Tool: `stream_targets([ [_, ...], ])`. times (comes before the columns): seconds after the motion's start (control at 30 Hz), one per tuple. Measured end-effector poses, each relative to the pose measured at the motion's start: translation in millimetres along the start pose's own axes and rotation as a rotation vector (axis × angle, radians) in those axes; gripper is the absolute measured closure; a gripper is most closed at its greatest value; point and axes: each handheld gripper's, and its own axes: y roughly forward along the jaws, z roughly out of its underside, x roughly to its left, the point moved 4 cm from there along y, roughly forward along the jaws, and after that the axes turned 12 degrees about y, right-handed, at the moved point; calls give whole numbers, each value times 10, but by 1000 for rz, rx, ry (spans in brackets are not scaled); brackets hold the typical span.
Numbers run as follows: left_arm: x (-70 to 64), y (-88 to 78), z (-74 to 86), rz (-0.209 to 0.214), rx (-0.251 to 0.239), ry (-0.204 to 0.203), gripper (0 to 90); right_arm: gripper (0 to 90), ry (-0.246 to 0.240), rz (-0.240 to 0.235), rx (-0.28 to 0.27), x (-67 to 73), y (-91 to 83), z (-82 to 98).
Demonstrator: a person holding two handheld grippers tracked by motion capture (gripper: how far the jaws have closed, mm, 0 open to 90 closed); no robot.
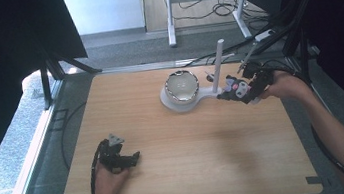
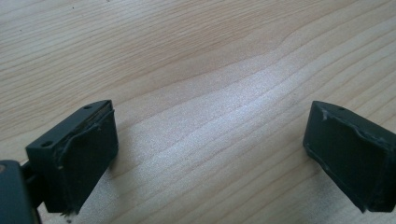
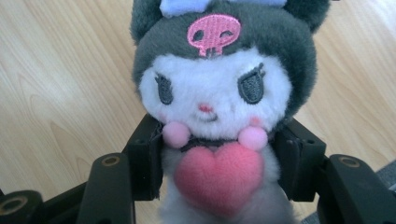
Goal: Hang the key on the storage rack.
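Observation:
A small plush doll [image 3: 217, 121] with a dark grey hood, a pink skull patch, a white face and a pink heart on its chest sits between the jaws of my right gripper [image 3: 219, 161], which is shut on its body. In the high view the right gripper [image 1: 236, 92] holds the plush doll [image 1: 232, 88] above the table's right side, just right of a white stand [image 1: 181, 103]. My left gripper [image 1: 130, 159] rests near the front left of the wooden table [image 1: 195, 174]. Its jaws stand wide apart over bare wood in the left gripper view [image 2: 210, 158].
The white stand carries a shiny metal bowl [image 1: 182, 86] and a tall white post [image 1: 218, 65]. Cables trail off the table's right rear. A white table frame [image 1: 205, 2] and black curtains stand beyond the far edge.

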Motion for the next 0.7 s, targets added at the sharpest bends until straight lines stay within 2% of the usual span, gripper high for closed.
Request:
stream_targets([
  [0.47,2,-1,-3,6,3,2,30,423,63,43,-37,-273,-326,-119],
  [0.7,3,0,-3,6,3,3,31,424,90,61,-52,-397,-418,-188],
])
